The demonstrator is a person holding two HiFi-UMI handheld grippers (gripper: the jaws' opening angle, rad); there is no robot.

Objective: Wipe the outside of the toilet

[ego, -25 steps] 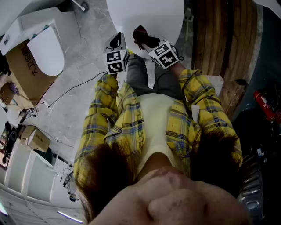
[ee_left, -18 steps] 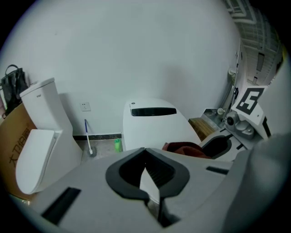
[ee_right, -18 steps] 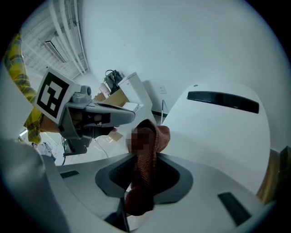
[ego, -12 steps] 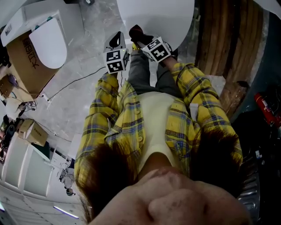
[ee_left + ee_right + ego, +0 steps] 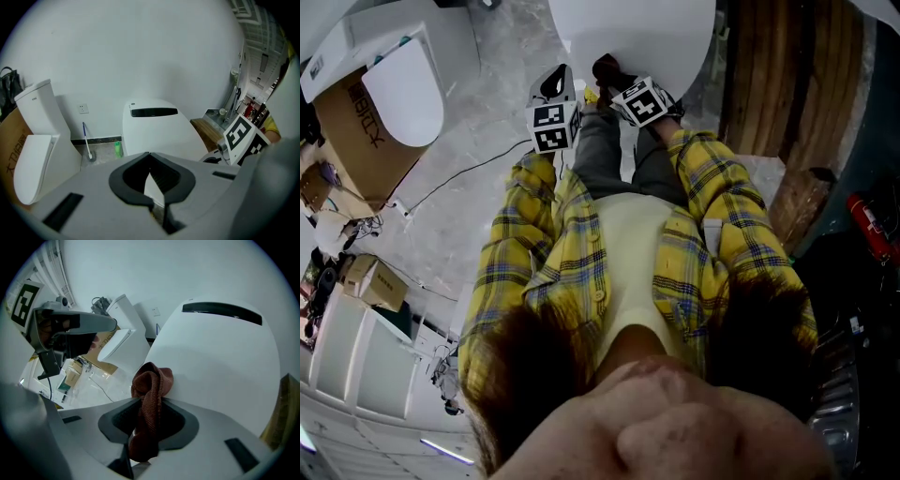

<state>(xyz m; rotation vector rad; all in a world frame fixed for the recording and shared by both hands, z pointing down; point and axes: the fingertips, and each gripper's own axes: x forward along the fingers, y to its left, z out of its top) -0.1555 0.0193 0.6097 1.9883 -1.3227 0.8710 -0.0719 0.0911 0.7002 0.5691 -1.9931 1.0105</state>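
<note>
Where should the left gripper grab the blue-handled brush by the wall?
Grip the brush high on its thin blue handle, likely from the room side, jaws level: it stands nearly upright by the wall, head on the floor, so the shaft is the slim exposed part. The left gripper is shut; open it first.

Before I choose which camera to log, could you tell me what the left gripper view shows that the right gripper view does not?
Only the left gripper view shows a green bottle on the floor by the wall, and the left gripper with its jaws shut and empty. Only the right gripper view shows the brown cloth clamped in the right gripper. Both show the white toilet and a second toilet.
</note>
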